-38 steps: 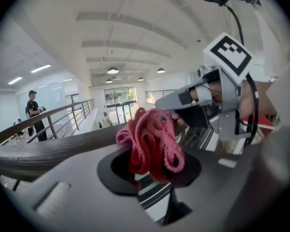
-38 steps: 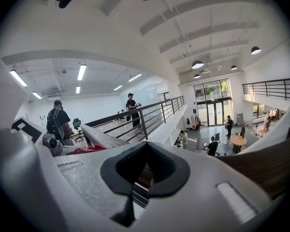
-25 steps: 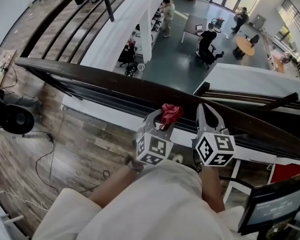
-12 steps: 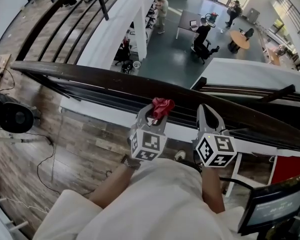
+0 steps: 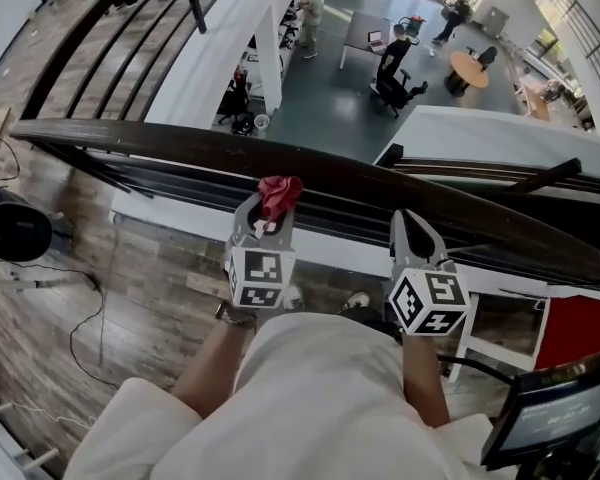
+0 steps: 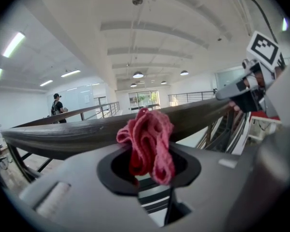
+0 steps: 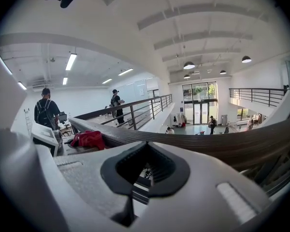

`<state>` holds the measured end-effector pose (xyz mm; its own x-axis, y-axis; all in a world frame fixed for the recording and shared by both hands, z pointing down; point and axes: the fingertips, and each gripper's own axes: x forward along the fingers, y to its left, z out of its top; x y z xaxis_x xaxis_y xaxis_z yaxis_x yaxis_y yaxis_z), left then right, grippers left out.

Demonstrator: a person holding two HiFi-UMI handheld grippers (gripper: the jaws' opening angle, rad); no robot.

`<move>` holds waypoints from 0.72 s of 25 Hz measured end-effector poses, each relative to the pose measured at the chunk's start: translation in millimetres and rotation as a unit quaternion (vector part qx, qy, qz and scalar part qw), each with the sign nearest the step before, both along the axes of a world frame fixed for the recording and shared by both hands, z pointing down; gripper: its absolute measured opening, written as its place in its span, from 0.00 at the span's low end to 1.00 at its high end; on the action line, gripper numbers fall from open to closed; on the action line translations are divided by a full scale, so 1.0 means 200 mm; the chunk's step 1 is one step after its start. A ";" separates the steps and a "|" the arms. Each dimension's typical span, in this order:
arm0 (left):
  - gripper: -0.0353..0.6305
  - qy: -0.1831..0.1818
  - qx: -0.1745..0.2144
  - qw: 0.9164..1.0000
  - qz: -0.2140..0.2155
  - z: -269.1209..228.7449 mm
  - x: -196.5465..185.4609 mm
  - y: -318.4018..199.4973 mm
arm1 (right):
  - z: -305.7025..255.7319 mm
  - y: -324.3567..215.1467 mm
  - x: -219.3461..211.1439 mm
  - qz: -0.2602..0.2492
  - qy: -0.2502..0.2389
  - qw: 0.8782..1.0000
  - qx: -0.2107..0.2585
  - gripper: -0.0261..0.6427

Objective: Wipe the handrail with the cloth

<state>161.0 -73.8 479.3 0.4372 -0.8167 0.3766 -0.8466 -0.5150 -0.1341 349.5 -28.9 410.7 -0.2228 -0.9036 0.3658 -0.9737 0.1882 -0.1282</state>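
Here the cloth [image 5: 278, 193] juts toward the crosswise handrail [image 5: 160, 148].

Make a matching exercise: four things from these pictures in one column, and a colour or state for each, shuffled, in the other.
1. cloth
2. handrail
3. left tool
4. right tool

a. shut, nothing in it
b. dark brown
c. red
d. shut on the cloth

Pairs: 1-c, 2-b, 3-d, 4-a

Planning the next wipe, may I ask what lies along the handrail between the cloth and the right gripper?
Nothing; head view shows bare handrail between cloth and right gripper.
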 end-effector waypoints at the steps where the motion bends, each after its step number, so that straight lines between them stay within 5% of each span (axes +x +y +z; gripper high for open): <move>1: 0.25 -0.004 0.005 1.000 -0.003 -0.02 -0.03 -0.01 | 0.00 0.01 0.01 0.002 0.001 1.000 0.000 0.04; 18: 0.25 0.003 0.059 0.997 -0.053 -0.33 -0.06 -0.10 | -0.08 -0.07 0.37 0.042 -0.008 0.999 0.034 0.04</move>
